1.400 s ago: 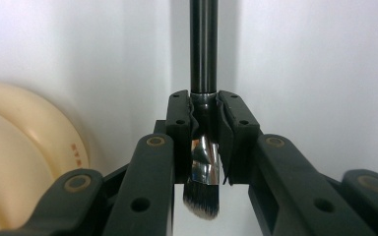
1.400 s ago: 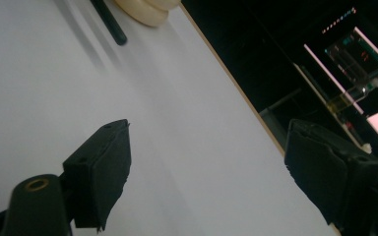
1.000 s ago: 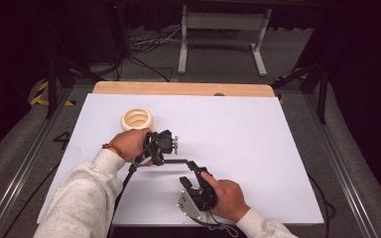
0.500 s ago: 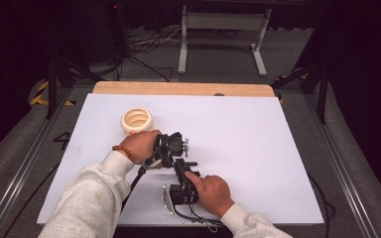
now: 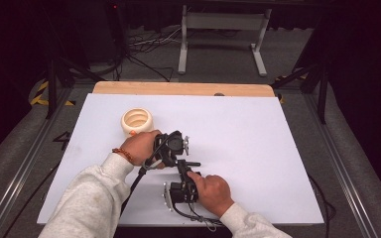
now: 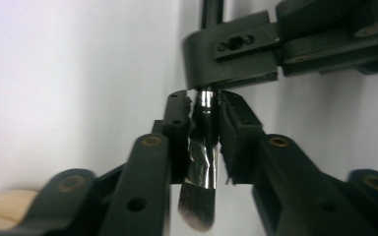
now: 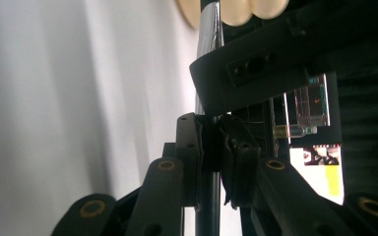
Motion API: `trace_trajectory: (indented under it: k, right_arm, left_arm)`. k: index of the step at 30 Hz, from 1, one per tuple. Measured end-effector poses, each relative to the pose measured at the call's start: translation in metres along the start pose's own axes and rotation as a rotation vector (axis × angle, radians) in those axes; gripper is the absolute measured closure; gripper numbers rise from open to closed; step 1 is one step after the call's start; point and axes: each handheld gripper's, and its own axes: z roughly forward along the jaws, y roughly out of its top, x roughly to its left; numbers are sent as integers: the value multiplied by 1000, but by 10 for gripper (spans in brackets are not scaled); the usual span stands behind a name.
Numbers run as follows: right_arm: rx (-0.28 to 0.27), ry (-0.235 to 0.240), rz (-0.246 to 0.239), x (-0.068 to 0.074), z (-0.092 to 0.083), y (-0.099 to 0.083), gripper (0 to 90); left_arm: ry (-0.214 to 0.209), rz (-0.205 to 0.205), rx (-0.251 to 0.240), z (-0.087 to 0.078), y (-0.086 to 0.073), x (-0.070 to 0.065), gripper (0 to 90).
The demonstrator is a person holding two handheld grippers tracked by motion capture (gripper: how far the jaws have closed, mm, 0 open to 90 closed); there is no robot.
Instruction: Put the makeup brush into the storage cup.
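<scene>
A makeup brush (image 6: 202,162) with a silver ferrule and dark bristles sits between the pads of my left gripper (image 6: 204,118), bristles toward the camera. These jaws have just been opening slightly, and the pads still touch the ferrule. My right gripper (image 7: 211,132) has just closed on the brush's black handle (image 7: 207,206). In the high view the left gripper (image 5: 181,157) and the right gripper (image 5: 183,166) meet tip to tip over the white sheet, and the brush's end (image 5: 193,163) sticks out to the right. A cream ribbed holder (image 5: 137,120) stands behind the left hand.
The white sheet (image 5: 258,129) covers the table, with a wooden strip (image 5: 178,88) along its far edge. A metal stand (image 5: 223,29) and cables lie on the floor beyond. The cream holder (image 7: 236,10) appears past the ferrule in the right gripper view.
My right hand has moved left and forward to the left gripper, and its jaws have closed on the brush handle. The left hand has barely moved.
</scene>
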Motion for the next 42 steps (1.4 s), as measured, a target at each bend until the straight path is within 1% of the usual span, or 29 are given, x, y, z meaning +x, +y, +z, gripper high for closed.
trace_trajectory:
  k: [1,2,3,4,6,7,8,10,12,14,15,17,18,20,21,22,24,25,26,28,30,31,33,34,35,36,38,39,42]
  right_arm:
    - [-6,2,13,-2,1,-2,799]
    - [-10,8,5,-5,0,-4,799]
    - [-15,11,25,-8,0,-6,799]
    - [-10,9,28,-9,-1,-7,799]
    - [-11,23,56,-14,-3,-11,799]
    - [-20,30,68,-15,-3,-13,799]
    - [-29,44,99,-17,-4,-16,799]
    - [-33,53,133,-20,-4,-20,799]
    - [-48,56,176,-26,-5,-24,799]
    - [-59,63,210,-29,-7,-27,799]
    - [-62,61,213,-31,-7,-29,799]
    - [-63,76,253,-34,-7,-32,799]
    - [-71,80,268,-35,-7,-33,799]
    - [-83,89,293,-39,-8,-36,799]
    - [-85,93,308,-41,-9,-37,799]
    - [-94,96,317,-42,-9,-38,799]
    - [-114,119,359,-47,-10,-40,799]
    - [-121,126,386,-49,-10,-42,799]
    - [-121,126,386,-49,-10,-42,799]
    - [-142,144,428,-53,-10,-45,799]
    - [-153,164,472,-57,-9,-48,799]
    - [-163,174,496,-58,-9,-49,799]
    - [-179,189,546,-62,-8,-52,799]
    - [-179,189,546,-62,-8,-52,799]
    - [-193,209,583,-65,-7,-55,799]
    - [-201,213,595,-67,-6,-56,799]
    - [-224,235,646,-72,-5,-59,799]
    - [-232,240,662,-73,-5,-60,799]
    - [-263,266,724,-79,-2,-64,798]
  left_arm:
    - [16,6,-15,-4,-2,-2,731]
    - [44,4,-55,-9,-4,-3,705]
    - [69,-11,-75,-12,-6,-4,661]
    - [108,-29,-130,-17,-10,-6,625]
    - [163,-81,-240,-25,-19,-11,523]
    - [197,-87,-288,-30,-24,-16,499]
    - [216,-95,-314,-32,-28,-19,483]
    - [266,-127,-375,-37,-39,-26,423]
    - [298,-150,-408,-38,-50,-32,361]
    - [347,-177,-440,-39,-63,-36,311]
    - [371,-204,-471,-40,-71,-39,268]
    - [411,-223,-504,-41,-83,-43,227]
    - [453,-247,-523,-44,-92,-46,210]
    - [478,-272,-558,-46,-104,-50,164]
    - [486,-286,-578,-47,-110,-52,156]
    - [480,-317,-612,-46,-119,-54,142]
    - [501,-361,-639,-40,-136,-59,89]
    - [501,-361,-639,-40,-136,-59,73]
    - [484,-372,-655,-37,-143,-61,73]
    - [489,-407,-680,-29,-158,-66,52]
    - [475,-447,-715,-20,-170,-70,52]
    - [488,-452,-714,-17,-175,-72,47]
    - [501,-479,-741,-7,-189,-79,43]
    - [501,-479,-741,-7,-189,-79,43]
    - [505,-488,-750,-5,-192,-81,43]
    - [505,-499,-766,-3,-197,-83,44]
    - [510,-519,-791,0,-205,-86,44]
    - [499,-535,-805,1,-208,-88,48]
    - [505,-572,-800,6,-215,-93,52]
